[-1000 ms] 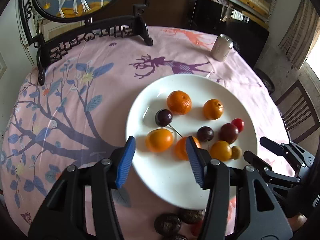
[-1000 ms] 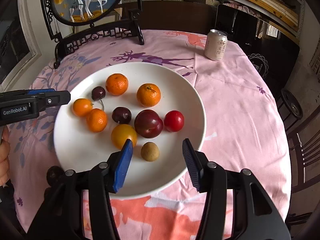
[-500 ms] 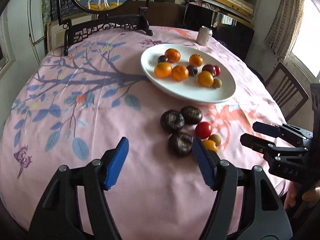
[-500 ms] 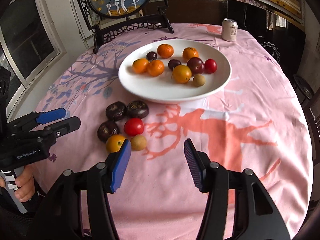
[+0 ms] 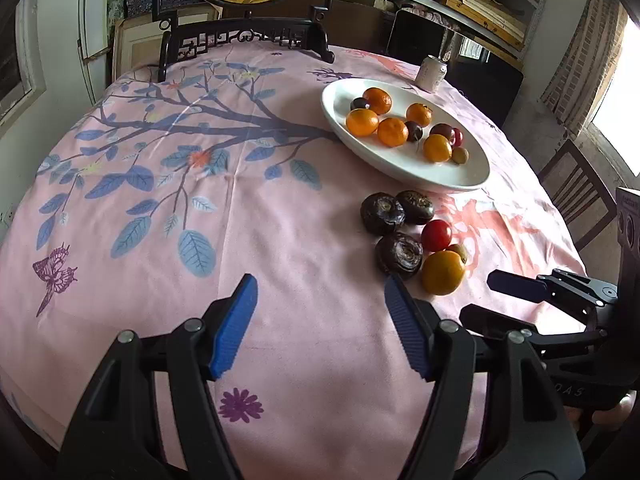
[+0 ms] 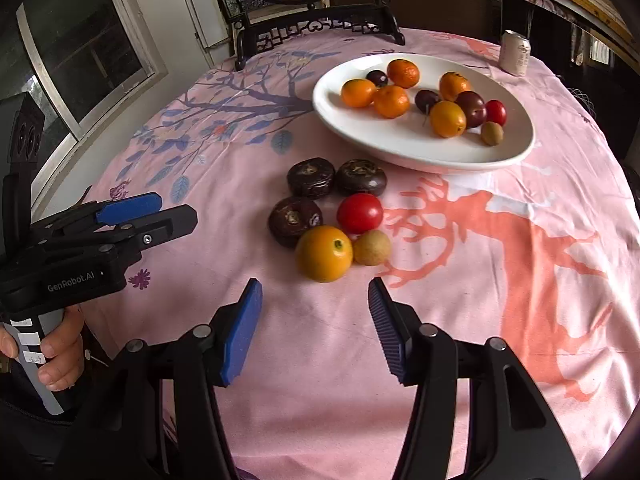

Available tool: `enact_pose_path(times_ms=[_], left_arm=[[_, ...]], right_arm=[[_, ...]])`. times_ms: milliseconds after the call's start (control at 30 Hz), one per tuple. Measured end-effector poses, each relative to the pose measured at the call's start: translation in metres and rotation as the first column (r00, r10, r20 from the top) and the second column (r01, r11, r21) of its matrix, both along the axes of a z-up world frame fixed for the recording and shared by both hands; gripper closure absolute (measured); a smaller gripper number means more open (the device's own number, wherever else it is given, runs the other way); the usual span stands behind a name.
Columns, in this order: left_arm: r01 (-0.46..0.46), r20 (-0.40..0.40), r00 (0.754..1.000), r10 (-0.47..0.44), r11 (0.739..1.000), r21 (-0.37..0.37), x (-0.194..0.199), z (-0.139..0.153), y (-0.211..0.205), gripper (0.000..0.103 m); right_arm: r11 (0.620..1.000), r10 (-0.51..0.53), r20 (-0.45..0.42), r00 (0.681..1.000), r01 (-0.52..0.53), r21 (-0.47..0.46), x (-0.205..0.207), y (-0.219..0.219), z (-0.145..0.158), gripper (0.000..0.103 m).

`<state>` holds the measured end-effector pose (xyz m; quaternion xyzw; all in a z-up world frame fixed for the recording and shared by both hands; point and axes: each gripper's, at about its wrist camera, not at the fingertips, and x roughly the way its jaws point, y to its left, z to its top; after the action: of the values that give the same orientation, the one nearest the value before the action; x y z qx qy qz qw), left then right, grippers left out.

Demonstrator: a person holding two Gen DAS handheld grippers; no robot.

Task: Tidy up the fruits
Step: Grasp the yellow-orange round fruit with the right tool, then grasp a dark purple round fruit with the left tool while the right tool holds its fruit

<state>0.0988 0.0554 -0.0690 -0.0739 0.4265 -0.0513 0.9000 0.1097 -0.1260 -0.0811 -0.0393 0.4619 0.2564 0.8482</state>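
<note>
Right gripper [image 6: 314, 312], fingers spread and empty, sits nearer the loose orange [image 6: 324, 254], just ahead toward the plate [image 6: 420, 156]; left gripper [image 5: 318, 308] likewise empty.

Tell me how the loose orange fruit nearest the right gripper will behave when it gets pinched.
The orange fruit looks round and smooth, so it would likely roll if nudged on the tablecloth. Its glossy skin may slip between pads. It touches a small tan fruit, which would probably shift too.
</note>
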Motion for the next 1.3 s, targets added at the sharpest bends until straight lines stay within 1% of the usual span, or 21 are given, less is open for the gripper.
enact_pose_path(times_ms=[133,200,233,267,300,400,467,600,733,767,800,833,867,900,1000,1033,1100,1167,1267,1300], left_arm=[[-0.005,-0.004,1.000,0.005,1.000,-0.015,-0.004,-0.002,0.010,0.035],[-0.004,-0.002,1.000,0.003,1.000,-0.020,-0.006,-0.002,0.012,0.035],[-0.003,0.000,1.000,0.003,1.000,-0.022,-0.007,-0.002,0.013,0.035],[0.000,0.000,1.000,0.000,1.000,-0.023,-0.007,-0.002,0.011,0.035],[0.005,-0.001,1.000,-0.005,1.000,-0.024,-0.006,-0.002,0.010,0.035],[0.025,-0.009,1.000,-0.026,1.000,-0.014,-0.001,-0.004,0.000,0.035],[0.050,-0.023,0.998,-0.050,0.999,-0.012,0.005,-0.008,-0.011,0.035],[0.103,-0.061,0.993,-0.103,0.995,-0.006,0.021,-0.019,-0.037,0.035],[0.121,-0.124,0.985,-0.120,0.993,0.000,0.044,-0.035,-0.060,0.036],[0.111,-0.115,0.987,-0.108,0.994,0.021,0.048,-0.035,-0.064,0.037],[0.110,-0.108,0.989,-0.105,0.993,0.036,0.051,-0.035,-0.069,0.043],[0.114,-0.115,0.987,-0.110,0.993,0.035,0.054,-0.035,-0.072,0.047],[0.107,-0.110,0.989,-0.102,0.993,0.040,0.057,-0.034,-0.073,0.047],[0.104,-0.109,0.989,-0.100,0.994,0.039,0.060,-0.035,-0.075,0.050],[0.092,-0.093,0.992,-0.085,0.994,0.066,0.065,-0.035,-0.079,0.057],[0.093,-0.086,0.993,-0.087,0.993,0.074,0.065,-0.035,-0.080,0.062],[0.092,-0.080,0.993,-0.085,0.992,0.083,0.063,-0.035,-0.081,0.063],[0.091,-0.079,0.993,-0.085,0.993,0.076,0.059,-0.033,-0.079,0.063],[0.085,-0.050,0.995,-0.081,0.993,0.088,0.048,-0.027,-0.077,0.063],[0.086,-0.045,0.996,-0.082,0.993,0.081,0.044,-0.024,-0.076,0.063]], right_arm=[[1.000,-0.021,-0.011,1.000,0.021,-0.023,0.012,0.012,-0.012,0.047],[0.999,-0.036,-0.029,0.999,0.036,-0.018,0.021,0.014,-0.020,0.048],[0.999,-0.040,-0.037,0.999,0.040,-0.007,0.025,0.014,-0.023,0.052],[0.999,-0.047,-0.035,0.998,0.047,-0.006,0.028,0.014,-0.025,0.059],[0.998,-0.057,-0.014,0.998,0.057,-0.016,0.029,0.015,-0.025,0.067],[0.999,-0.054,-0.012,0.998,0.054,0.001,0.025,0.011,-0.022,0.067],[0.998,-0.061,0.006,0.998,0.061,-0.013,0.019,0.006,-0.016,0.067],[0.994,-0.102,0.038,0.994,0.103,-0.026,0.003,-0.018,-0.007,0.067],[0.988,-0.153,0.027,0.988,0.154,-0.008,-0.006,-0.048,-0.008,0.067],[0.986,-0.164,0.024,0.986,0.165,-0.001,-0.008,-0.054,-0.009,0.067],[0.985,-0.173,0.022,0.985,0.173,0.008,-0.009,-0.059,-0.009,0.067],[0.984,-0.179,0.021,0.984,0.179,0.017,-0.010,-0.065,-0.009,0.067],[0.983,-0.184,0.021,0.983,0.184,0.025,-0.011,-0.069,-0.008,0.067],[0.982,-0.187,0.023,0.982,0.187,0.032,-0.012,-0.072,-0.007,0.067],[0.981,-0.188,0.023,0.982,0.187,0.054,-0.013,-0.078,-0.006,0.067],[0.981,-0.187,0.020,0.982,0.185,0.060,-0.013,-0.079,-0.006,0.067],[0.981,-0.184,0.014,0.983,0.183,0.067,-0.014,-0.079,-0.007,0.067],[0.981,-0.182,0.009,0.983,0.181,0.072,-0.014,-0.079,-0.008,0.067],[0.980,-0.184,0.010,0.983,0.182,0.079,-0.013,-0.079,-0.007,0.067],[0.980,-0.184,0.009,0.983,0.182,0.081,-0.013,-0.079,-0.007,0.067]])
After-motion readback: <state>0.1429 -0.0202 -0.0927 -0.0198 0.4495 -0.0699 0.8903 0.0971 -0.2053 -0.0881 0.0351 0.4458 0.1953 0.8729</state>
